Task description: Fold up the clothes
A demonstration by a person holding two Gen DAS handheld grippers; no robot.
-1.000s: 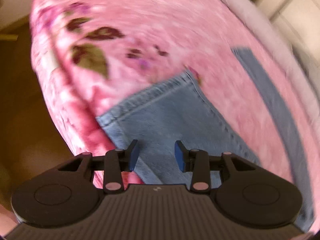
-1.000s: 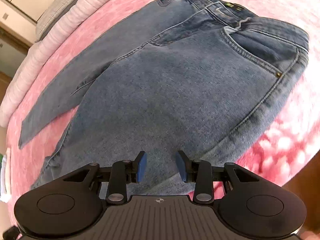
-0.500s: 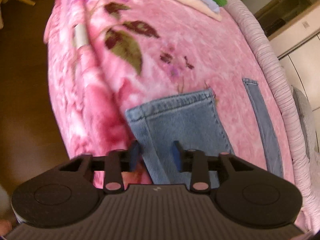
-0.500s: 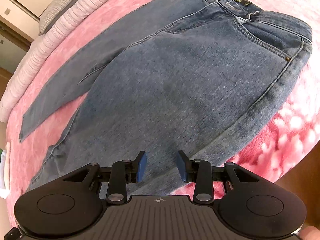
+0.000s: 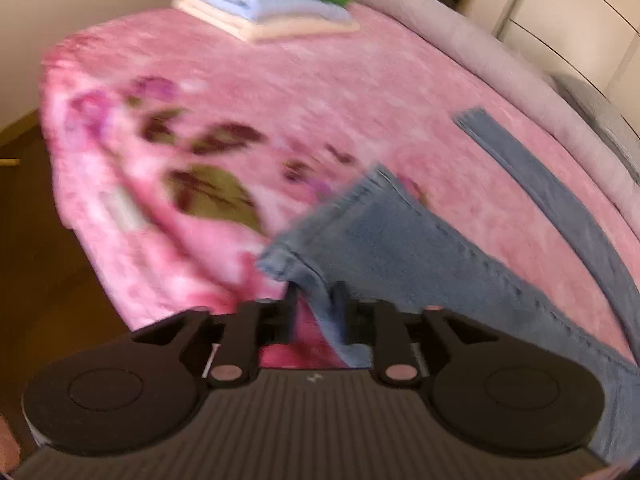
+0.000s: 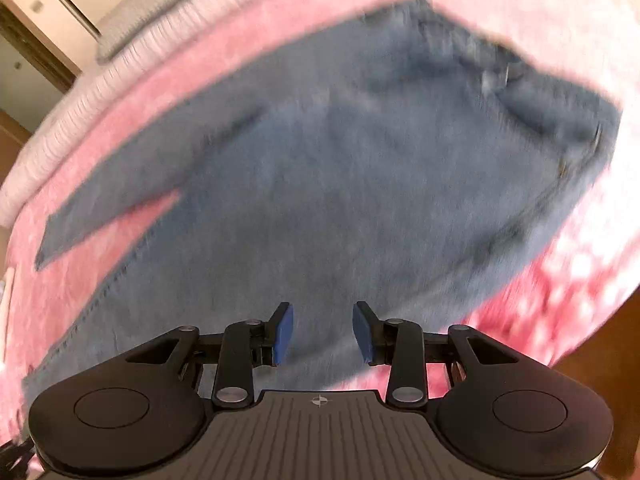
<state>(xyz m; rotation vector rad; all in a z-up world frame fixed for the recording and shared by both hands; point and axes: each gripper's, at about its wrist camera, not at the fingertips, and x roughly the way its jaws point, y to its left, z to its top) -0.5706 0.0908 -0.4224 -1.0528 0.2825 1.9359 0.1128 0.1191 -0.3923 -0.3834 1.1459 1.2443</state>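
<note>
A: The pale blue denim jeans (image 6: 340,184) lie spread on the fluffy pink flowered blanket (image 5: 280,92), waistband far right, legs running off left.

B: And the left gripper (image 5: 316,316) looks clenched on the near leg's hem edge (image 5: 304,268). The cloth runs straight between its fingers and lifts off the blanket, though blur softens the detail.

A: A sensible hold, I'd say: pinch the hem corner and the whole leg can swing over for a fold.

B: The right gripper (image 6: 322,334) hangs released over the thigh area near the bed's edge, blue pads (image 6: 282,336) apart, nothing between them.

A: Probably poised to pin or grab the seam there.

B: Far off at the bed's end sits a stack of folded cloths, green over pale blue over cream (image 5: 268,0), likely where the jeans end up.
</note>
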